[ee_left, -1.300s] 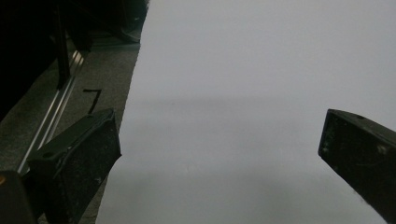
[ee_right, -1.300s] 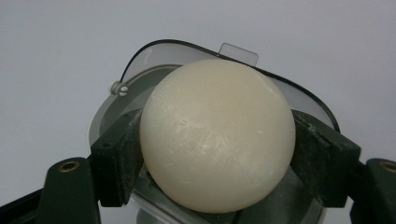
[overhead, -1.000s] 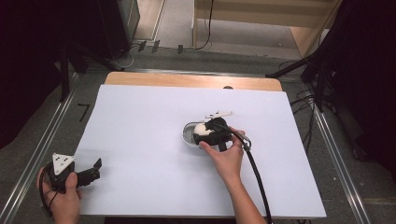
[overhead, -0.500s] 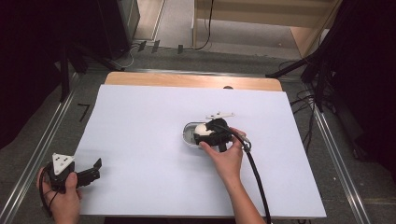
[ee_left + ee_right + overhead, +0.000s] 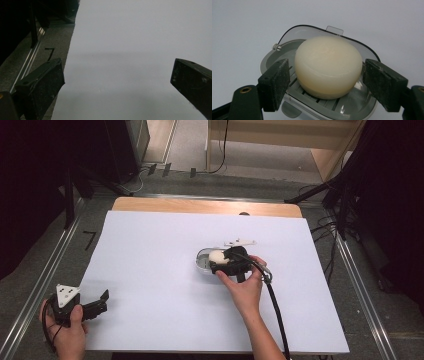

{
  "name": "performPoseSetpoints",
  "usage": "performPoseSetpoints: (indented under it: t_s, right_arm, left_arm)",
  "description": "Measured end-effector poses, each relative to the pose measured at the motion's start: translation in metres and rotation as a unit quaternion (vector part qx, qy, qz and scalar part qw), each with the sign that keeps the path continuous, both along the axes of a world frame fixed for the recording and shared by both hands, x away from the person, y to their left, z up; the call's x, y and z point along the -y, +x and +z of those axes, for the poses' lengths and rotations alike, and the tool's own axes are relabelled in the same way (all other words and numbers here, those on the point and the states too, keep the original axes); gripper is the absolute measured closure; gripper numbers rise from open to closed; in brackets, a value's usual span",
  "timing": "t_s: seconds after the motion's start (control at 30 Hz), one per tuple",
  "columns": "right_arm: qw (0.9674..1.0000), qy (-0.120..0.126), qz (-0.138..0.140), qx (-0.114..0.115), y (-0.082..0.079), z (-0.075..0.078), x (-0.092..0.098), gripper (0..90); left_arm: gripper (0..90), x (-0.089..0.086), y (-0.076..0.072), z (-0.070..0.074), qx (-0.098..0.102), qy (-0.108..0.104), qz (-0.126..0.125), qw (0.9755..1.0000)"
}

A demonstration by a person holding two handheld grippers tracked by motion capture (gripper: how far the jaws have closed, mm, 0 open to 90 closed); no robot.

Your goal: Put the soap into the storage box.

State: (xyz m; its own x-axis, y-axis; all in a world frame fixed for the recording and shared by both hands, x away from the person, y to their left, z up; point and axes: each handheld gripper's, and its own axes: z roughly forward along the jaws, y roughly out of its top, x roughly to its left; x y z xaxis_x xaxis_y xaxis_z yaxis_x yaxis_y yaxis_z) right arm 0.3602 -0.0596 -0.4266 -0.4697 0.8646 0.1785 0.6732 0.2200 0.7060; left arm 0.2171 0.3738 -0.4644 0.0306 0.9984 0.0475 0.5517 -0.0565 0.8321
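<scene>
Soap (image 5: 328, 66): round, cream bar, lying on the slatted insert of the dish, mid-tabletop, slightly right of centre.
Dish (image 5: 294, 47): grey soap box, clear lid hinged back behind the bar, presumably opened to give access.
Right tongs (image 5: 325, 83): jaws apart, one each side of the bar, close to it but not visibly pressing; likely placed either to grip it or having just set it down.
Left tongs (image 5: 100, 302): jaws apart, holding nothing, parked at the near left corner, well apart from the dish.
Tabletop (image 5: 150, 260): white sheet.
</scene>
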Motion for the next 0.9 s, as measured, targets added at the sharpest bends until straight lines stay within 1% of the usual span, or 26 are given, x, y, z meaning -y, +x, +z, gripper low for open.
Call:
performPoseSetpoints:
  t_s: [0.37,0.9]
  right_arm:
    - [0.9999,0.011,-0.005,0.011,-0.001,0.005,0.004,22.3]
    - [0.9992,0.024,-0.014,0.028,-0.007,0.020,0.020,19.4]
  left_arm:
    - [0.0,0.000,0.000,0.000,-0.001,0.001,0.000,1.0000]
    - [0.0,0.001,0.000,0.000,-0.003,0.003,-0.001,1.0000]
